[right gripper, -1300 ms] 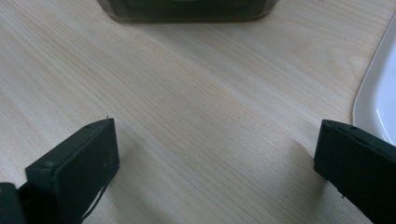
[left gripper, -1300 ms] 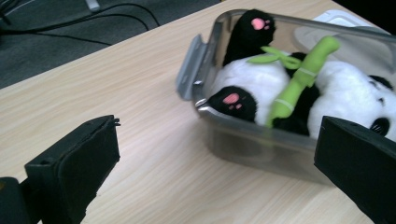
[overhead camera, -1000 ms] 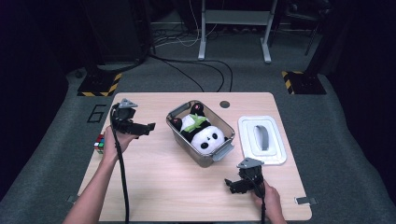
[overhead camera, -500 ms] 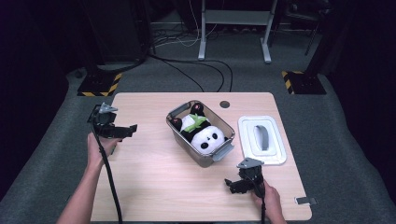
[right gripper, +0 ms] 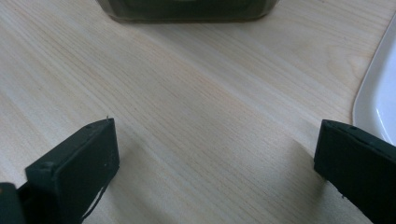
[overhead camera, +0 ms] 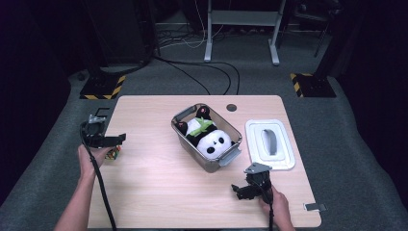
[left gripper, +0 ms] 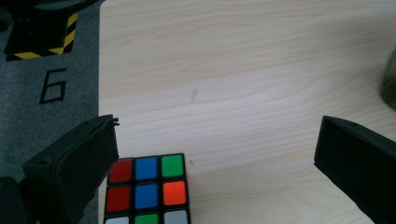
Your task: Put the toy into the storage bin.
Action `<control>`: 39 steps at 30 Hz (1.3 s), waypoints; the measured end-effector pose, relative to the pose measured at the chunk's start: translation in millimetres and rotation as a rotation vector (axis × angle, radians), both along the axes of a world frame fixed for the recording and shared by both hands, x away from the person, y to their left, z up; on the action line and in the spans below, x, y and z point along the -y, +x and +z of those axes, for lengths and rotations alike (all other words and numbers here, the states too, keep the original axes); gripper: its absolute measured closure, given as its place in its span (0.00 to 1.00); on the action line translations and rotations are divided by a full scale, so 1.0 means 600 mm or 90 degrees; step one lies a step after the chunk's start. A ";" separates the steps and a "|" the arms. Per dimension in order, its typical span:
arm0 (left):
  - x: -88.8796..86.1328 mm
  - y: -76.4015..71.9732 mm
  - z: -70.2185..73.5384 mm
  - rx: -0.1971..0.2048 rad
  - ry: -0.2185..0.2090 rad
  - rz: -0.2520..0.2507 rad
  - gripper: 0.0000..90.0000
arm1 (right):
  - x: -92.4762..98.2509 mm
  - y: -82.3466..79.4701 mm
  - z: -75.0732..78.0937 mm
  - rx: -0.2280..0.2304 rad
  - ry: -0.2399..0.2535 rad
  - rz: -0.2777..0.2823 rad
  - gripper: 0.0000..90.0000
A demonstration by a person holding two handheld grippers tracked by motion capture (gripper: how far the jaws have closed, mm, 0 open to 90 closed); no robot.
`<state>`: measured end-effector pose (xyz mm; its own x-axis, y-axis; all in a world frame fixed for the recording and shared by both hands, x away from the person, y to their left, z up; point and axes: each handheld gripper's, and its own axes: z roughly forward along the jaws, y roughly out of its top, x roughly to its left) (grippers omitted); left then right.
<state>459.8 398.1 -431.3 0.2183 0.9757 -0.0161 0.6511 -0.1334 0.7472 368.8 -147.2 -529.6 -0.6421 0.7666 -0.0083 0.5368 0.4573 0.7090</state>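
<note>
Left claw (left gripper: 215, 154) has dropped, spread over the cube (left gripper: 147, 189), edges square to table (left gripper: 243, 70)

The left tool (overhead camera: 108, 140) is held out at the left edge of the surface (overhead camera: 154, 192), and its jaws are wide apart. The right tool (overhead camera: 243, 189) sits low near the front, and its jaws are wide apart too.

A pale, matt wood grain is being shown by the tabletop (left gripper: 261, 70). Glossy plastic stickers are being displayed on the Rubik's cube (left gripper: 147, 189). The bin (overhead camera: 190, 144) is looking like dull metal, the panda toy (overhead camera: 211, 141) like soft plush, the lid (overhead camera: 284, 156) like smooth white plastic.
</note>
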 end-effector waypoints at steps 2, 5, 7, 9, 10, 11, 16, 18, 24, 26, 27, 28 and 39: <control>-0.010 0.000 -0.010 -0.008 0.003 0.009 0.00 | 0.000 0.000 0.000 0.000 0.000 0.000 0.00; -0.027 0.002 -0.028 -0.030 -0.001 0.024 0.00 | 0.000 0.000 0.000 0.000 0.000 0.000 0.00; -0.035 0.003 -0.040 -0.047 -0.005 0.031 0.00 | 0.000 0.000 0.000 0.000 0.000 0.000 0.00; -0.042 0.005 -0.051 -0.057 0.001 0.032 0.00 | 0.000 0.000 0.000 -0.001 0.001 -0.001 0.00; -0.043 0.005 -0.056 -0.060 -0.003 0.039 0.00 | 0.000 0.000 0.000 -0.001 0.000 -0.001 0.00; -0.045 0.006 -0.060 -0.063 -0.001 0.039 0.00 | 0.000 0.000 0.000 -0.001 0.001 -0.001 0.00; -0.050 0.007 -0.078 -0.071 -0.001 0.041 0.05 | 0.000 0.000 0.000 -0.001 0.001 -0.001 0.00; -0.052 0.007 -0.084 -0.068 0.000 0.043 0.10 | 0.000 0.000 0.000 -0.001 0.001 -0.001 0.00; -0.049 0.007 -0.105 -0.098 0.028 0.044 0.31 | 0.000 0.000 0.000 -0.001 0.001 -0.001 0.00; -0.049 0.004 -0.108 -0.088 0.027 0.051 0.37 | 0.000 0.000 0.000 -0.001 0.001 -0.001 0.00; -0.049 0.003 -0.108 -0.088 0.028 0.054 0.37 | 0.000 0.000 0.000 -0.001 0.001 -0.001 0.00; -0.048 0.003 -0.107 -0.091 0.032 0.056 0.38 | 0.000 0.000 0.000 -0.001 0.001 -0.001 0.00; -0.030 0.000 -0.088 -0.082 0.024 0.010 0.38 | -0.001 0.000 0.000 -0.002 0.003 -0.004 0.00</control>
